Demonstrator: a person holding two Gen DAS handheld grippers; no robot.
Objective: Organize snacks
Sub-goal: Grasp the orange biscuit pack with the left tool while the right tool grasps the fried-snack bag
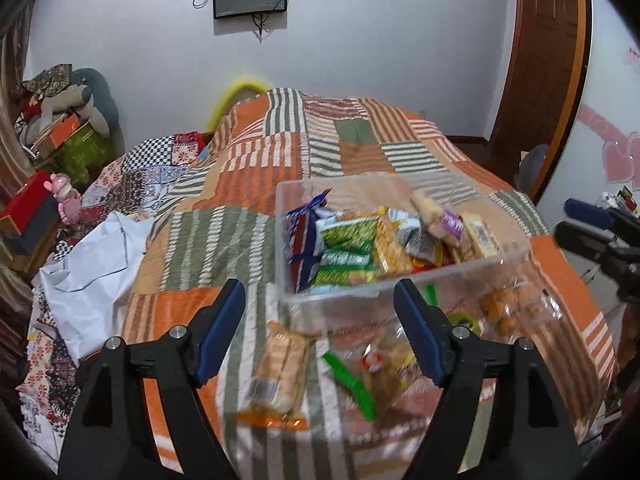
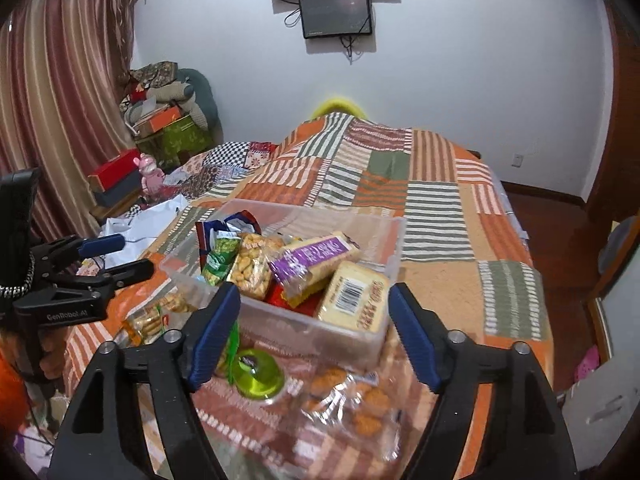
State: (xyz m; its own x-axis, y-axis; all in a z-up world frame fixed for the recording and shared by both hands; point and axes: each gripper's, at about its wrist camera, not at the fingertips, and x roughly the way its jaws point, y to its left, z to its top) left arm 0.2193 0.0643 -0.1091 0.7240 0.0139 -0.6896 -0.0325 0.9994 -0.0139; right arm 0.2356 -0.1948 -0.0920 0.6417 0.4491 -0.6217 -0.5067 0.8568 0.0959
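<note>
- The left hand-held gripper [image 1: 320, 332] hangs above the bed [image 1: 248, 184] with its blue-padded fingers [image 1: 220, 332] spread wide apart and nothing between them.
- The right hand-held gripper [image 2: 314, 332] is likewise spread apart and empty, poised over the near edge of the clear plastic bin [image 2: 320, 332].
- The clear plastic bin sits on the patchwork bedspread and is heaped with snack packs: green pea packets [image 1: 348, 248], a purple-labelled wafer pack [image 2: 316, 258], a pale yellow box with a barcode [image 2: 354, 300] leaning on the near wall, and a blue bag [image 1: 302, 236] at the left end.
- Outside the bin, on the bedspread nearer the cameras, lie a clear bag of round orange cookies [image 2: 352, 404], a lime-green roll [image 2: 258, 374] just beside it, and an orange-edged biscuit pack [image 1: 276, 376].
- Another clear snack bag with a green clip [image 1: 352, 384] lies beside the biscuit pack; motion blur hides its label.
- A white sheet [image 1: 92, 268] is crumpled on the bed's left side.
</note>
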